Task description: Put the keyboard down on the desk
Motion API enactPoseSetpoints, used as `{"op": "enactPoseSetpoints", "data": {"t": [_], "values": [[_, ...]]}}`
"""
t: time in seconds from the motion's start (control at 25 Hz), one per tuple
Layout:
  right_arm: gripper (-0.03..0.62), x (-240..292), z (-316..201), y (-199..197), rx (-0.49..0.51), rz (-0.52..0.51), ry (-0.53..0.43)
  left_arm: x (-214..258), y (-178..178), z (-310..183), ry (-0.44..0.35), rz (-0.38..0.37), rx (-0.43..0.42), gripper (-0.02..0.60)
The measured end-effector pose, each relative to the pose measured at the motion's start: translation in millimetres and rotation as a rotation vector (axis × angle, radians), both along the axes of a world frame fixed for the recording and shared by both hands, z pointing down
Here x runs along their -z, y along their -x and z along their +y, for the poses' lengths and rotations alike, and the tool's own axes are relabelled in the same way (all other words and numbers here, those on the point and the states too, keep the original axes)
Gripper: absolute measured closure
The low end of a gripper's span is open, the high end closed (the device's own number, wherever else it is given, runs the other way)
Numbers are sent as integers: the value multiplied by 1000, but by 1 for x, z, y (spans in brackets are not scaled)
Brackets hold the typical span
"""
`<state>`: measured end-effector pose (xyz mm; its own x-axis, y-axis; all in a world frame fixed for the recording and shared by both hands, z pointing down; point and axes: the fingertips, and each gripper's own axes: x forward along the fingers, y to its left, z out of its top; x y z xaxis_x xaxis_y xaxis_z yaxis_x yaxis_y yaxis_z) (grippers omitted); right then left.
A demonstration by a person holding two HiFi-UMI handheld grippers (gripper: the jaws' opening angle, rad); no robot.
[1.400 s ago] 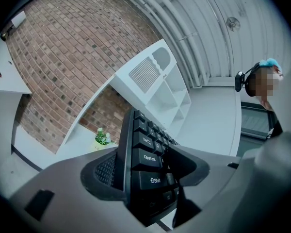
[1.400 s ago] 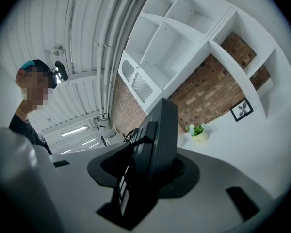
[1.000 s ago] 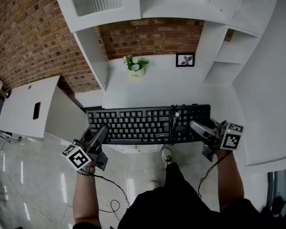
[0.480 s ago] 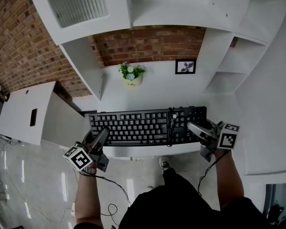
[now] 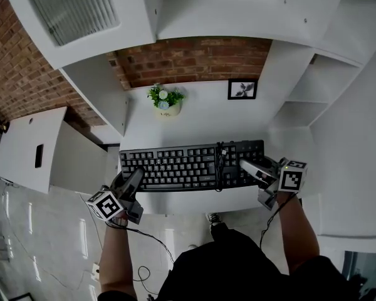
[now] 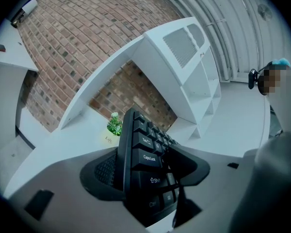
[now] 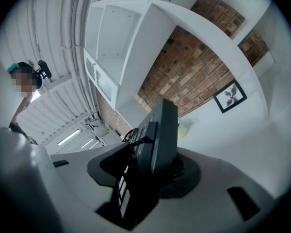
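Note:
A black keyboard [image 5: 188, 166] is held level over the front of the white desk [image 5: 200, 121], its long side along the desk edge. Whether it touches the top I cannot tell. My left gripper [image 5: 131, 180] is shut on its left end, and in the left gripper view the keyboard [image 6: 136, 130] stands edge-on between the pads of that gripper [image 6: 145, 159]. My right gripper [image 5: 250, 168] is shut on the right end; the right gripper view shows the keyboard [image 7: 162, 125] clamped in that gripper [image 7: 145, 164]. A black cord [image 5: 219, 165] lies across the keys.
A small potted plant [image 5: 163, 99] and a framed picture [image 5: 242, 89] stand at the back of the desk before a brick wall [image 5: 188, 58]. White shelves [image 5: 301, 86] flank the right, a white cabinet [image 5: 25, 146] the left. Cables hang from both grippers.
Both grippers have carried the keyboard forward, from overhanging the desk's front edge to fully over the desk top. The grips on both ends look the same.

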<state>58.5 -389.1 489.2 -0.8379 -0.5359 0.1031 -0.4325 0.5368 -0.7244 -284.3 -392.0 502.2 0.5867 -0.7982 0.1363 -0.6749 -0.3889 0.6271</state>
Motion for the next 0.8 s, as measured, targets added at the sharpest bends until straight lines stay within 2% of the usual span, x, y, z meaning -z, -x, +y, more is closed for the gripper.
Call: {"op": "enactPoseSetpoints", "data": {"t": [0.44,0.6,0.72,0.8], "values": [[391,-52,-28,-11,10,22,133,-51,-6,-26,117,-18,31,276],[387,-80,-43,-10,5,23,199,-78,-12,-35,190,-14,17,273],[381,-103,-52,-8,1,30,253,-102,-6,-43,242,-46,37,273],[378,-118,-58,-8,-1,39,287,-116,-9,-46,284,-25,27,273]]}}
